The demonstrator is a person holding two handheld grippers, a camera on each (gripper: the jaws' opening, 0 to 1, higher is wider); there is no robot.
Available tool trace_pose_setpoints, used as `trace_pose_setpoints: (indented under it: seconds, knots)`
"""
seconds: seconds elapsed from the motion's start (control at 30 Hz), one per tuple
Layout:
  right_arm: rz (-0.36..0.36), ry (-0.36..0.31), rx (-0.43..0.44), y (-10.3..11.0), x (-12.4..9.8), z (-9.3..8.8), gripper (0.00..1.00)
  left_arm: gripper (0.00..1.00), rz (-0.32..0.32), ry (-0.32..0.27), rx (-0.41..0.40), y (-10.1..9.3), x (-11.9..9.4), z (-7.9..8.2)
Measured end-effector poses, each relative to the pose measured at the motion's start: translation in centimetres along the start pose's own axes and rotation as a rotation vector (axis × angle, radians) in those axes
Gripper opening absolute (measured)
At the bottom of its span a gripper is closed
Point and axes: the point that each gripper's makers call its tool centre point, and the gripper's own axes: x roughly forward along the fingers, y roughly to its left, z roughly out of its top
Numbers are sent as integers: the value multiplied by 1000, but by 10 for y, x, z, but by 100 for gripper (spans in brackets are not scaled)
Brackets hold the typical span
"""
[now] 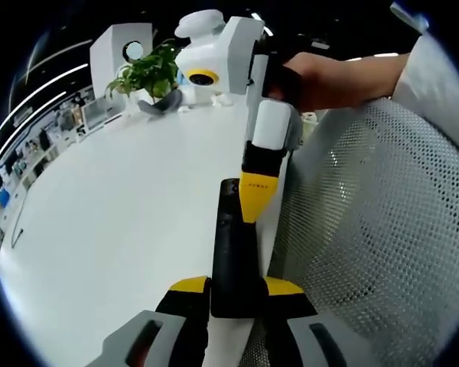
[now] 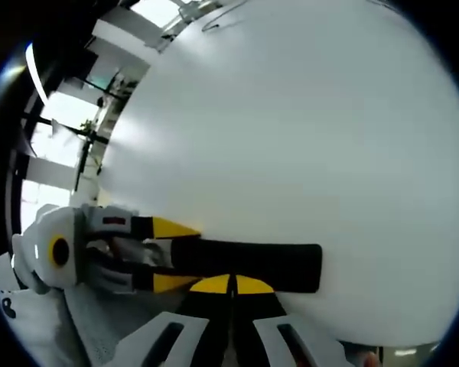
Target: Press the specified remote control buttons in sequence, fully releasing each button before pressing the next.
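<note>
No text can be read. Small dark markings sit on the yellow tip of the right gripper (image 1: 258, 189) above the remote control (image 1: 231, 248), too blurred to make out.

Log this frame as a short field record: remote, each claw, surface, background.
remote: black remote control, long and slim, lying on the white table near its edge
left claw: left claw shut on the near end of the remote
right claw: right claw closed, yellow tips together over the remote's body; contact not certain
right claw in left view: comes down from above, yellow tip on the remote's far end
hand: person's hand holding the right claw
beside table: white mesh chair
background: potted plant
</note>
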Motion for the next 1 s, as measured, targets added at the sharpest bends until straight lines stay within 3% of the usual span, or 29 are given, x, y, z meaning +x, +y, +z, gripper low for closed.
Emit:
trace_pose_setpoints:
  seconds: [0.47, 0.77, 1.0]
  knots:
    - [-29, 2, -75, 2, 4, -1, 0, 26, 0, -2, 1, 0, 0, 0]
    - [18, 7, -10, 3, 2, 1, 0, 25, 0, 1, 3, 0, 0, 0]
    - [91, -43, 12, 12, 1, 10, 0, 24, 5, -3, 15, 0, 1, 2]
